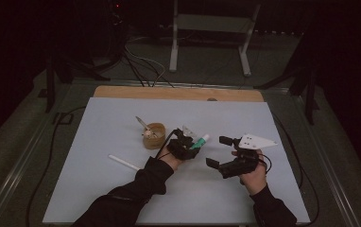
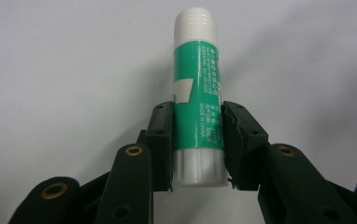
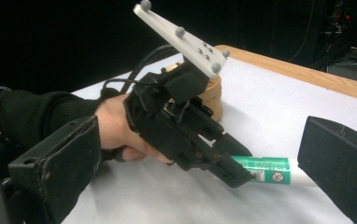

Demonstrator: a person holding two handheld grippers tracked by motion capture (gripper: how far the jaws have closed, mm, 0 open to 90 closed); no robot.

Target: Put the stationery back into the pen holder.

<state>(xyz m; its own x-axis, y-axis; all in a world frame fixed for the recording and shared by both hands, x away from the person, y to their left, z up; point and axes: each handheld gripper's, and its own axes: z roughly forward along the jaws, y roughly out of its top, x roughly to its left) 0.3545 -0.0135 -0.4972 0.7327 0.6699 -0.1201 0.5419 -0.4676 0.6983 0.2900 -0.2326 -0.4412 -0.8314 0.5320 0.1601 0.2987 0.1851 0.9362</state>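
So the left gripper (image 1: 191,141) has a green-and-white glue stick (image 2: 198,98) clamped between its pads, gripping the lower part of the tube, with the white threaded end poking out past the jaws. In the high view the glue stick (image 1: 200,141) sits roughly mid-table, a bit toward the far edge, and the right gripper view shows it (image 3: 266,169) held low, just over the white table (image 1: 103,189) surface, lying close to level. The right gripper (image 1: 219,151) is just beside it toward the right edge, jaws spread wide with nothing between them. A small wooden cup (image 1: 154,136) with a stick in it stands just left of the left gripper, and a white stick (image 1: 123,162) lies flat nearer the left edge.
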